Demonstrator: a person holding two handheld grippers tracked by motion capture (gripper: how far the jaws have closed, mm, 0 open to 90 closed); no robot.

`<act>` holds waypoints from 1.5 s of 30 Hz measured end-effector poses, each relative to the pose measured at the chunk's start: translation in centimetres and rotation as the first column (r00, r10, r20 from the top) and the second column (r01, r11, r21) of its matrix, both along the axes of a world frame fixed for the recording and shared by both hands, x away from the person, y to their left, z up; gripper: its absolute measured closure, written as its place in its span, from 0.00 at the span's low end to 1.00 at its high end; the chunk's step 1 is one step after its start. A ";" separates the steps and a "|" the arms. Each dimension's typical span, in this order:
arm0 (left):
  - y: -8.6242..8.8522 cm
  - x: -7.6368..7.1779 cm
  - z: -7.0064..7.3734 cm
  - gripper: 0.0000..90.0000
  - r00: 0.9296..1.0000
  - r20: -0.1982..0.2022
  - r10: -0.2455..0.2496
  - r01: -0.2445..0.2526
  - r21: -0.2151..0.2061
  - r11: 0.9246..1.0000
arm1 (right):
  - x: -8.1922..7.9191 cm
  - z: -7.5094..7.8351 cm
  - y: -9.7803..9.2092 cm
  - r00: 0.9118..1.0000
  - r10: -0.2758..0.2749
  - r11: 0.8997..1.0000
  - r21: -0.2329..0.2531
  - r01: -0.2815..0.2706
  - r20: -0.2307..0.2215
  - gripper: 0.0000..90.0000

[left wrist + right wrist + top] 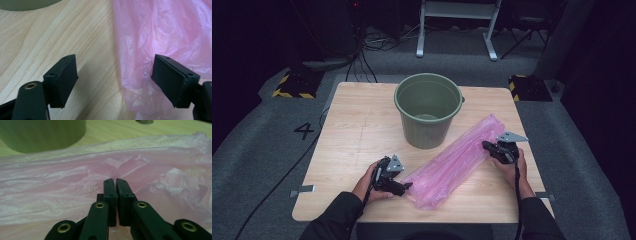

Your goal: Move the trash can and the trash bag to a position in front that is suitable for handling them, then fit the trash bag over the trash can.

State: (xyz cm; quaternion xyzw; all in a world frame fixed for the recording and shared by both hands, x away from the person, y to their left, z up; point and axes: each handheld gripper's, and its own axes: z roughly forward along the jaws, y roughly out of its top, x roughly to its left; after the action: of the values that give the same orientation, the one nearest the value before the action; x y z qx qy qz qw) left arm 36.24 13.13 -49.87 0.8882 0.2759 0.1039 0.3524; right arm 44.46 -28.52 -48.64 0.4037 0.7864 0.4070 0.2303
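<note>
A long pink plastic bag [457, 160] lies slantwise on the wooden table [352, 130], in front of and to the right of an upright green bucket [428, 107]. My left gripper [408, 186] is at the bag's near left end. In the left gripper view it [113, 58] is open, and the edge of the bag [162, 30] lies between the jaws, against the right one. My right gripper [486, 145] is at the bag's far right part. In the right gripper view it [115, 180] is shut, and the bag's film [62, 182] puckers at its tips.
The bucket [42, 132] looks empty and stands just behind the bag's middle. Bare wood [75, 32] stretches to the left of the bag. On the floor beyond the table are cables, yellow-black striped blocks [292, 85] and a white frame [457, 25].
</note>
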 end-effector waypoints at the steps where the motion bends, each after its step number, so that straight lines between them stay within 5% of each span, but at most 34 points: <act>1: 0.1 0.0 0.0 0.23 1.000 0.002 -0.001 0.001 -0.001 1.000 | -0.1 0.2 0.0 1.000 0.004 1.000 0.007 -0.004 0.012 0.98; 15: 1.5 1.0 -0.5 0.19 1.000 0.023 0.014 -0.013 -0.033 0.999 | -1.6 3.7 0.5 0.982 0.053 0.998 0.031 -0.059 0.180 0.98; 35: 2.1 1.4 -0.5 0.17 0.998 0.023 0.052 -0.051 -0.029 0.998 | -2.5 6.5 1.9 0.950 0.103 0.993 0.032 -0.118 0.296 0.98; 45: 2.0 1.4 -0.5 0.17 0.998 0.022 0.059 -0.058 -0.029 0.998 | -3.7 8.3 2.9 0.917 0.158 0.983 0.035 -0.183 0.365 0.98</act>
State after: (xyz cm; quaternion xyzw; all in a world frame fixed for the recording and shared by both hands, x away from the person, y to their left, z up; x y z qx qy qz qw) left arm 37.67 15.17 -50.35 0.8734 0.2991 0.1202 0.3651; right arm 40.75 -25.58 -40.32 0.2598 0.7484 0.5191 0.3207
